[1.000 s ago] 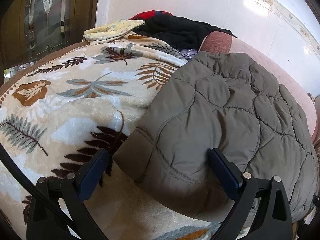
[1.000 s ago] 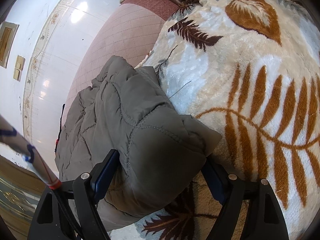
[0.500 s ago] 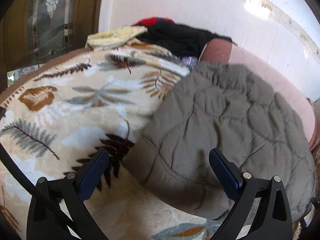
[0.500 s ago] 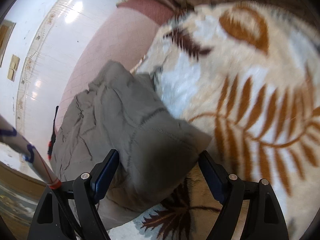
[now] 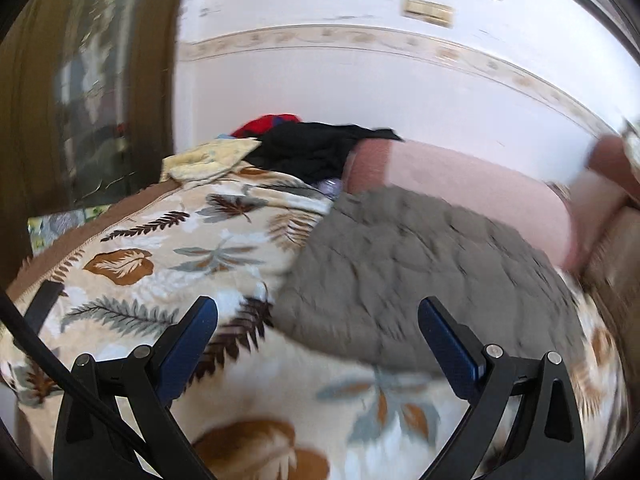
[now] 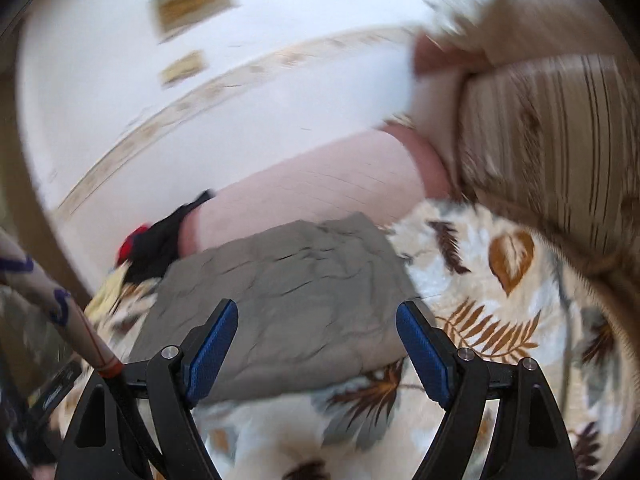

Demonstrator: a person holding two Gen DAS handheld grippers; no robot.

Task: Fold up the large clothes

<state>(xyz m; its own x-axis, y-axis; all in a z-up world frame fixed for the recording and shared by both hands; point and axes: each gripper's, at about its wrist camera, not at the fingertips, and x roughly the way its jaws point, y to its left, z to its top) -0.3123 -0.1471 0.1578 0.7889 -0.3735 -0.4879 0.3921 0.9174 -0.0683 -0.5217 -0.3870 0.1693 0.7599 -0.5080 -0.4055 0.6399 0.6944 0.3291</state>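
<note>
Both tongs stood spread wide with nothing between their jaws, the left tongs (image 5: 318, 334) and the right tongs (image 6: 316, 334) each hanging above the leaf-print blanket (image 5: 168, 256). The folded grey jacket (image 5: 420, 280) lay on that blanket just ahead of them, a pink cushion (image 6: 320, 196) behind it.

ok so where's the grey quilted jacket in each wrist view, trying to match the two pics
Left wrist view: the grey quilted jacket lies right of centre on the leaf-print blanket, ahead of the open left gripper.
Right wrist view: the jacket lies centre-left, just ahead of the open right gripper.
Shared landmark: the black garment beyond the jacket.
</note>
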